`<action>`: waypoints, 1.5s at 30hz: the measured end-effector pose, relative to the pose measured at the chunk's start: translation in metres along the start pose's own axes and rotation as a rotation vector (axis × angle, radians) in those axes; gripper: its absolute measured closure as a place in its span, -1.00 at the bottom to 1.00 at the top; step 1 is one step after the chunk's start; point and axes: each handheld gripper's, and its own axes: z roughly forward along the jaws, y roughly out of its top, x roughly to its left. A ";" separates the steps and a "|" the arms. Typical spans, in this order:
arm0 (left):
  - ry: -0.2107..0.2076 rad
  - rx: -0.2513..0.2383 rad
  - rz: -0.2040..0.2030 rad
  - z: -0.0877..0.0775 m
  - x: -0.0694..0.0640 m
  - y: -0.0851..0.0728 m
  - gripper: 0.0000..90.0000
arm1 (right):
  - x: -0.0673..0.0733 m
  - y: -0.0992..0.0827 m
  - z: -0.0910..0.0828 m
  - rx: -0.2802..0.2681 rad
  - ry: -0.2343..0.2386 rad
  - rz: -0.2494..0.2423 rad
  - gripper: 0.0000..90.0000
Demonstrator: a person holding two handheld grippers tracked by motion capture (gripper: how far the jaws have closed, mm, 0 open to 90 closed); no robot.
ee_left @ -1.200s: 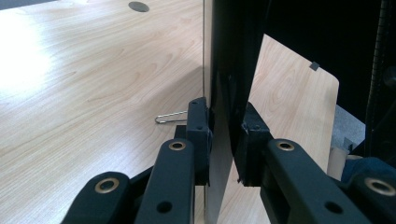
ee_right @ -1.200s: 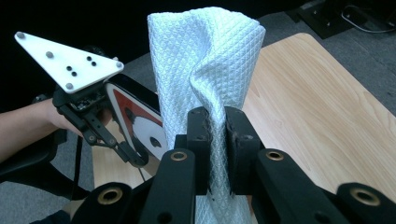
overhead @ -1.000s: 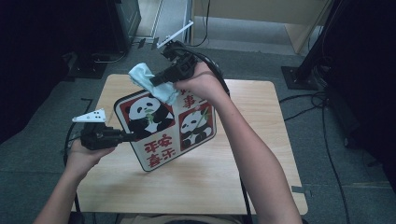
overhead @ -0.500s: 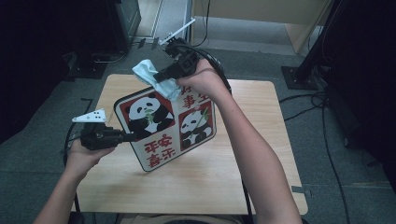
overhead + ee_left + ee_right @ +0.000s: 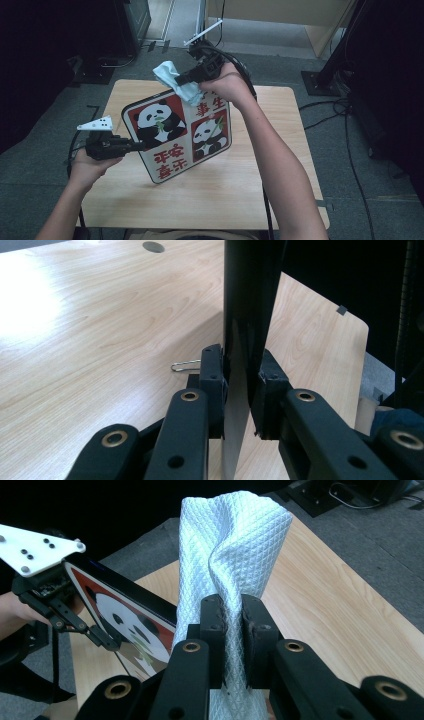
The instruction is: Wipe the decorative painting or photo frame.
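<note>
Over the wooden table the person holds a square panda board tilted up on one corner, its printed face with two pandas and red characters turned toward the high camera. The left gripper has its jaws closed on the board's left edge; in the left gripper view the thin dark panel stands edge-on between the two pads, which press on it from either side, and a small wire clip lies on the tabletop just beyond. The right gripper is up at the board's top edge, its jaws clamped on a pale blue-white cloth. In the right gripper view the quilted cloth rises bunched from between the pads, and the board's red-bordered panda face shows below to the left, with the left gripper gripping it. From above the cloth lies against the board's upper edge, draped partly over its top corner.
</note>
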 end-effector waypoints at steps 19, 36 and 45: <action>0.001 -0.005 -0.002 0.000 0.000 -0.001 0.75 | -0.022 -0.014 -0.021 -0.013 -0.048 0.047 0.83; -0.004 -0.004 0.001 0.000 0.000 -0.001 0.75 | -0.043 -0.024 -0.031 -0.047 -0.013 0.076 0.83; -0.005 -0.002 0.002 0.000 0.001 -0.001 0.75 | -0.053 -0.029 -0.038 -0.060 -0.021 0.080 0.83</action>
